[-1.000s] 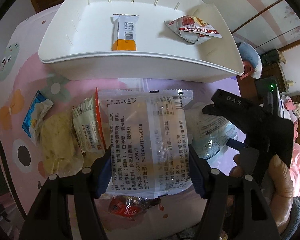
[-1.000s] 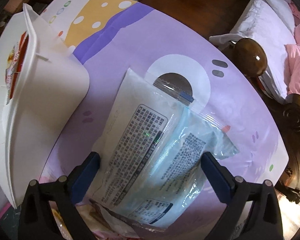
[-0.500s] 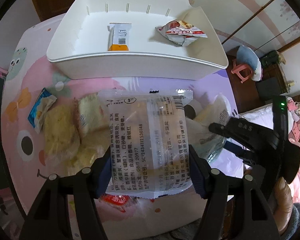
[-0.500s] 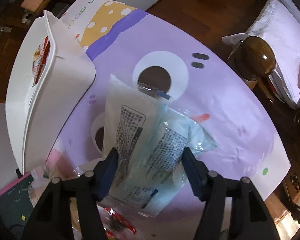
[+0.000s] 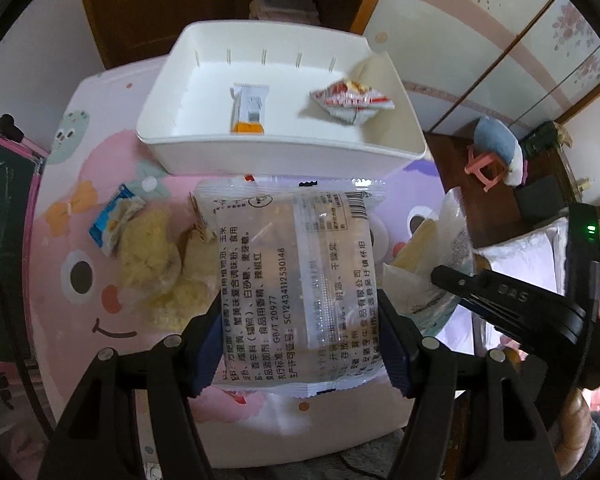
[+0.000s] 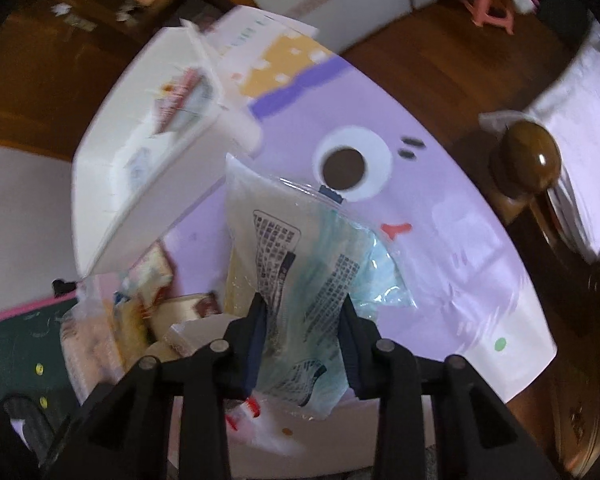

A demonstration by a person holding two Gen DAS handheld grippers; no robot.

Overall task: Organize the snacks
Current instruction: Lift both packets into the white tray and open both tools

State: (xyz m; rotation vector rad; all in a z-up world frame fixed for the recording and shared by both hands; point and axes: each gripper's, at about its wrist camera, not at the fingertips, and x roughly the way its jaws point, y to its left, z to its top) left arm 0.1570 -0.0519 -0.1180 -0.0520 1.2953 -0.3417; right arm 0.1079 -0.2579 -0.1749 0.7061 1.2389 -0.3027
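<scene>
now the table (image 5: 80,184) with pink and purple cartoon cover carries a white plastic bin (image 5: 284,156). left tool (image 5: 300,344) clamps a clear printed snack packet (image 5: 296,280); right tool (image 6: 302,340), just closed, pinches a bluish clear snack bag (image 6: 312,264).

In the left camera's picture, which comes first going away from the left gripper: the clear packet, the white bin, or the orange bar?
1. Clear packet: clamped in the left gripper.
2. White bin: its front wall is just beyond the packet.
3. Orange bar: inside the bin, on its floor.

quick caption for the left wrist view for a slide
Left gripper clamps a clear snack packet short of a white bin holding two snacks.
</scene>
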